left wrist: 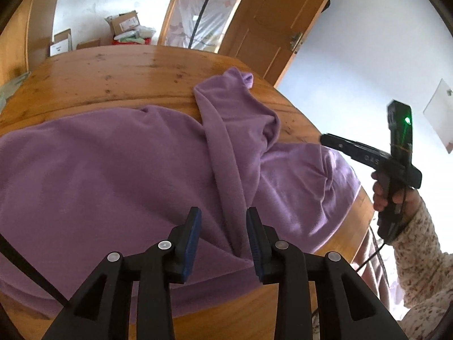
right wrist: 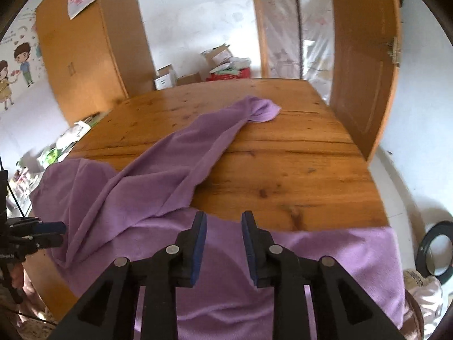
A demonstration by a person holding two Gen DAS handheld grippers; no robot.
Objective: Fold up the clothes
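Garment: purple top [left wrist: 113, 170] spread on the wooden table [left wrist: 113, 68], its near edge draped over the table's front.
Sleeve: one long sleeve [right wrist: 198, 136] lies diagonally across the body, its cuff pointing to the far side of the table.
Left gripper [left wrist: 223, 240]: jaws apart, empty, the sleeve's fold directly below and ahead.
Right gripper [right wrist: 222, 243]: jaws apart, empty, above the hem; sleeve up and to its left.
Nearer hand: left, judged best placed for the sleeve.

Purple garment [left wrist: 113, 170] lay spread on wooden bench [left wrist: 113, 70], sleeve folded across it. Left gripper [left wrist: 223, 238] jaws apart above fabric, gripping nothing; right gripper [left wrist: 368, 153] hovered off bench edge.
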